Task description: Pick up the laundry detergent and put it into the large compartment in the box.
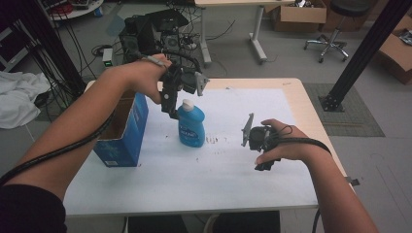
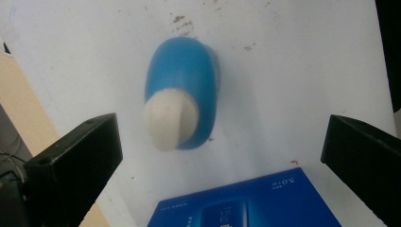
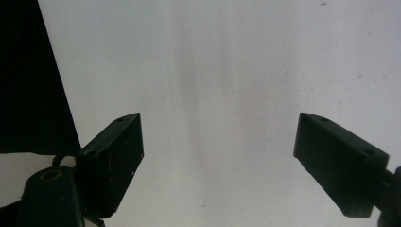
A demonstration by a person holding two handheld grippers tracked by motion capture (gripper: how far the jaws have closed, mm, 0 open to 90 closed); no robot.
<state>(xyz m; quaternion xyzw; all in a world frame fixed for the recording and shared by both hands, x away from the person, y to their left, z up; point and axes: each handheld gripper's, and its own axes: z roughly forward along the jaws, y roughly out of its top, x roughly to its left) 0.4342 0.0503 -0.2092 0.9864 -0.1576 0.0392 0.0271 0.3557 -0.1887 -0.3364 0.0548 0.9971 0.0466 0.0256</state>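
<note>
- At the left of the high view, an open blue cardboard box [image 1: 127,133] stands upright on the white surface [image 1: 218,174], close to that surface's left edge; a person's left forearm crosses above it
- In the left gripper view the printed blue top of the same box [image 2: 246,203] sits at the bottom centre of the frame, just below the bottle
- Left of centre in the high view, the left gripper [image 1: 171,110] hangs pointing downward, right beside the cap of a blue plastic bottle with a white cap [image 1: 190,125]; whether it touches the bottle cannot be told from here
- The bottle stands upright on the surface, just right of the box and apart from it, in the middle-left of the frame
- In the left gripper view the bottle [image 2: 182,111] is seen from above, in the upper centre of the frame; the two black jaws stand wide apart in the lower corners, and neither touches it
- Right of centre in the high view, the right gripper [image 1: 261,155] is held low above bare white surface, well apart from the bottle
- In the right gripper view its jaws stand wide apart with nothing between them, only the white surface [image 3: 227,71] beyond
</note>
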